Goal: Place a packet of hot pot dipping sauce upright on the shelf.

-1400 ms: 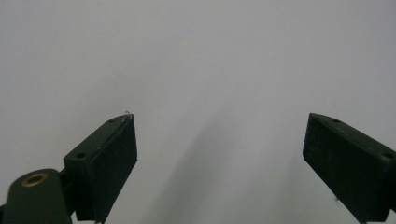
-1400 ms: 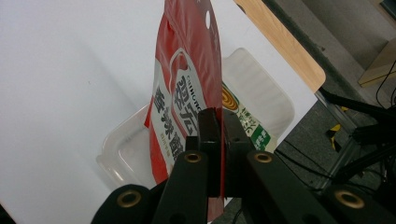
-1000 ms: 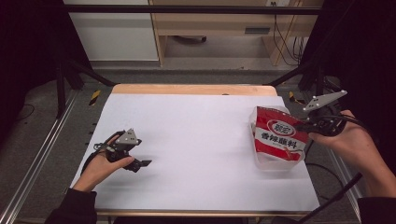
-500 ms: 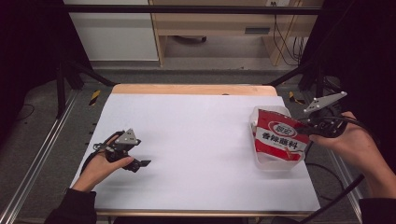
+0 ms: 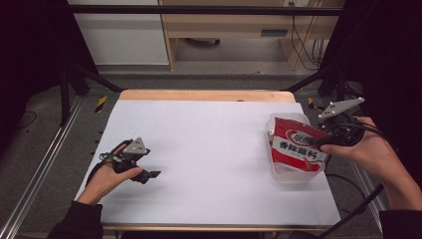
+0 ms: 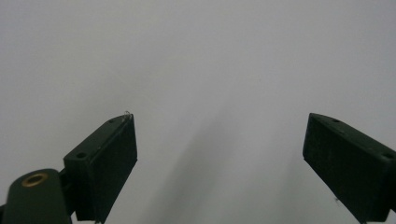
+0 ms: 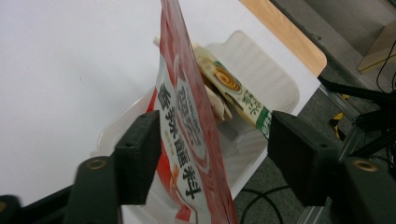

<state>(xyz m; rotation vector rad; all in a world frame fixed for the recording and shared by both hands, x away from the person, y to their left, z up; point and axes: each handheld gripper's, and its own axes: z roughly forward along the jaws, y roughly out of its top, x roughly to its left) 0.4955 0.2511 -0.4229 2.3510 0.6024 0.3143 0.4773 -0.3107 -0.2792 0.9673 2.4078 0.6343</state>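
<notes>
Near the tabletop's right edge, the right gripper (image 5: 326, 141) straddles the red packet (image 7: 187, 140) in the white tray (image 7: 261, 70), jaws spread; the left gripper (image 6: 219, 154) gapes empty near the left edge

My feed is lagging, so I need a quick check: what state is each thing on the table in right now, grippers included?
Red and white printed packet: standing on edge in the tub, between the right gripper's open jaws.
White plastic tub: upright on the table, lidless, holding packets.
Green and cream sachet: lying tilted inside the tub.
Left gripper: open, nothing between its jaws, low over the white table.
Right gripper: open.
</notes>
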